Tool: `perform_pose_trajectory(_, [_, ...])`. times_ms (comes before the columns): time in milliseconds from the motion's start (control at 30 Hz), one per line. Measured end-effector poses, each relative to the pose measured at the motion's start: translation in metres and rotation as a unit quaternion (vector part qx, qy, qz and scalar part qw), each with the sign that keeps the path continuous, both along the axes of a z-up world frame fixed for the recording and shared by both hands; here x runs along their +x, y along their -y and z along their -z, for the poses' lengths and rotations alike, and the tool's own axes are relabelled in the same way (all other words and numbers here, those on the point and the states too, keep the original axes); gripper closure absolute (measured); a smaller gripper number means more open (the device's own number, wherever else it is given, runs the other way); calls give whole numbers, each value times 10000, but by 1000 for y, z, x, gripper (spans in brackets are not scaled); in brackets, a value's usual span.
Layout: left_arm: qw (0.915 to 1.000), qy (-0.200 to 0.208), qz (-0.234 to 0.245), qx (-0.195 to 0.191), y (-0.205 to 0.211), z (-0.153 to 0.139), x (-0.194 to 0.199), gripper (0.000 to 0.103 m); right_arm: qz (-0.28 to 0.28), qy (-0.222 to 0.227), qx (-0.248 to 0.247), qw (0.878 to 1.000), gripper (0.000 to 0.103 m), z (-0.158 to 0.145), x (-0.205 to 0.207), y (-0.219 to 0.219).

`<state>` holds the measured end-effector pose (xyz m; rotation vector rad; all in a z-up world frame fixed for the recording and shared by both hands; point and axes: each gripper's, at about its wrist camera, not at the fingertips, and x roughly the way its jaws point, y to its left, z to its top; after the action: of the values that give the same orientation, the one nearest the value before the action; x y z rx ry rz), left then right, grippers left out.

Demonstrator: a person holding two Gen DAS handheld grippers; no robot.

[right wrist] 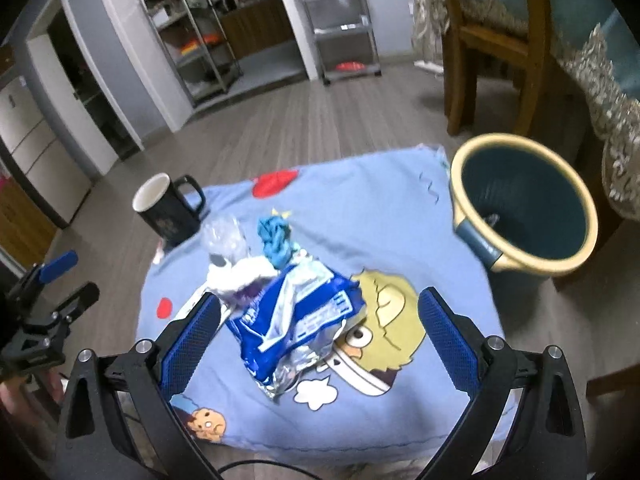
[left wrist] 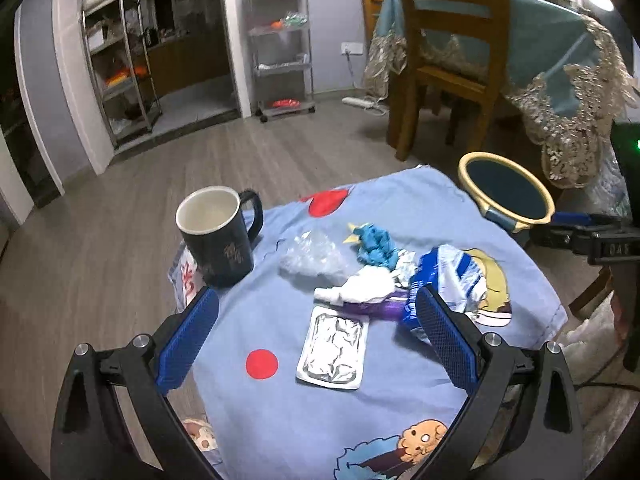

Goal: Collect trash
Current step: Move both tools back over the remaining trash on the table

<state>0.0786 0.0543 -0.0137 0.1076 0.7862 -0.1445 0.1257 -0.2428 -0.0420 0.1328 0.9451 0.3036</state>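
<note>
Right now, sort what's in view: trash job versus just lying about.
Job:
blue snack wrapper
foil tray
clear plastic
blue crumpled scrap
white tissue wad
bin

Lying about:
mug
wooden chair
shelf cart

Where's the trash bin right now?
The trash bin stands on the floor off the table's far right corner, beside the wooden chair; in the left wrist view it shows at the right, past the blue tablecloth.
</note>
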Motion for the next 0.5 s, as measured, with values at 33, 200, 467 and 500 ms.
perform_pose_trajectory(33, [10000,-47,-49,-16,-2,4,4,6,21,-58,-12,10000,5,5,2,-2])
perform_pose_trajectory(200, [9961,-511,-667,-263,-19,41,27,6,189,-445,-143,9987,5,35,14,-6])
perform_pose_trajectory(467, [9930,-987,-629,155,-4,90,46,6,662,-975,-33,9930,5,68,30,10])
perform_pose_trajectory(500, [9928,-1021,-601,159,-2,94,48,6,727,-1031,6,9920,5,71,31,12])
